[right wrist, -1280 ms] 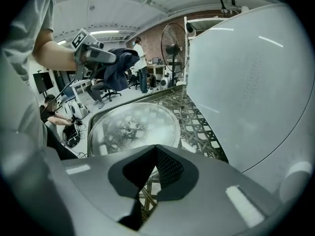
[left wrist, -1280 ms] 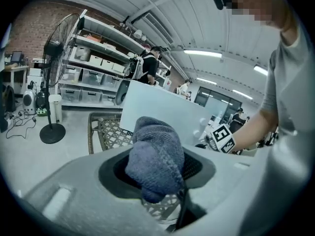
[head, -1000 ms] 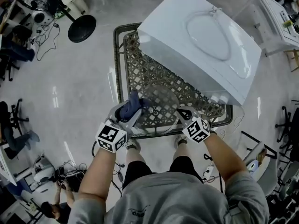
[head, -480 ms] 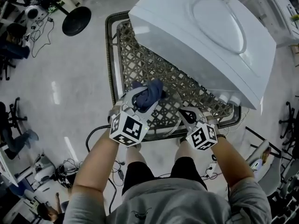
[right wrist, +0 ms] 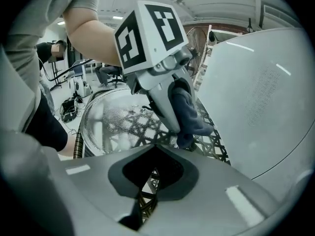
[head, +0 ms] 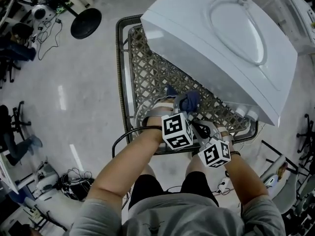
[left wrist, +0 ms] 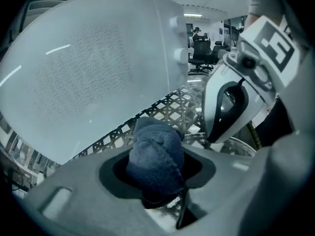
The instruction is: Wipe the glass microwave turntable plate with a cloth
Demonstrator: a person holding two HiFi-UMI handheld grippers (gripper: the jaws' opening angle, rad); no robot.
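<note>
The glass turntable plate lies flat on a lattice tabletop, just in front of a white microwave. My left gripper is shut on a bunched dark blue cloth and presses it on the plate's far side, close to the microwave. In the left gripper view the cloth fills the jaws. My right gripper is shut on the plate's near right rim. The right gripper view shows the plate with the cloth at its edge. The two grippers are close together.
The microwave's front wall overhangs the table right behind the plate. The table's metal rim runs along the left. On the floor stand a black round base, cables and office chairs at the left.
My left gripper has swept the cloth rightward across the plate, from the left rim toward the microwave and the right gripper. The right gripper has stayed on the rim.
</note>
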